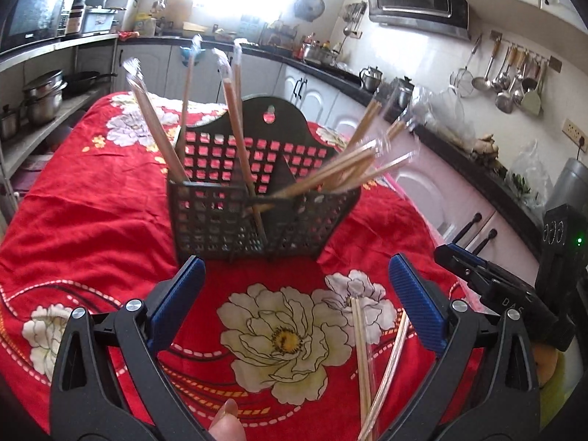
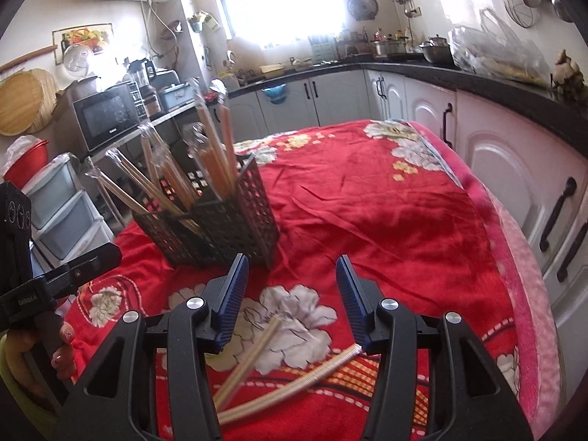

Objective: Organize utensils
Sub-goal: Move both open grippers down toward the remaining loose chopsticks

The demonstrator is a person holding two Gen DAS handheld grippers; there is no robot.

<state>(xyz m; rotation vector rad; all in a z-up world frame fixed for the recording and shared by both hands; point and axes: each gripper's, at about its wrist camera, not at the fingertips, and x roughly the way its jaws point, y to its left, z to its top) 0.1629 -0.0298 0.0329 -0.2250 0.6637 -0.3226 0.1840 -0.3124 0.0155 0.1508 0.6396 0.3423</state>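
A black perforated utensil holder [image 1: 220, 220] stands on the red flowered cloth [image 1: 92, 202], with several wrapped chopstick pairs [image 1: 235, 121] leaning in its compartments. It also shows in the right wrist view [image 2: 235, 220]. Two wrapped chopstick pairs [image 1: 364, 360] lie on the cloth near me; they also show in the right wrist view [image 2: 253, 356], between and just below the right fingers. My left gripper [image 1: 294, 283] is open and empty, just in front of the holder. My right gripper [image 2: 292, 286] is open and empty above the loose pairs; it shows at the right of the left wrist view [image 1: 474, 264].
Kitchen counters with white cabinets [image 2: 496, 154] run along the right and back. A microwave [image 2: 106, 117] and plastic drawers [image 2: 62, 213] stand to the left. Ladles hang on the wall [image 1: 514, 77]. The cloth-covered table ends at a pink edge [image 2: 514, 239] on the right.
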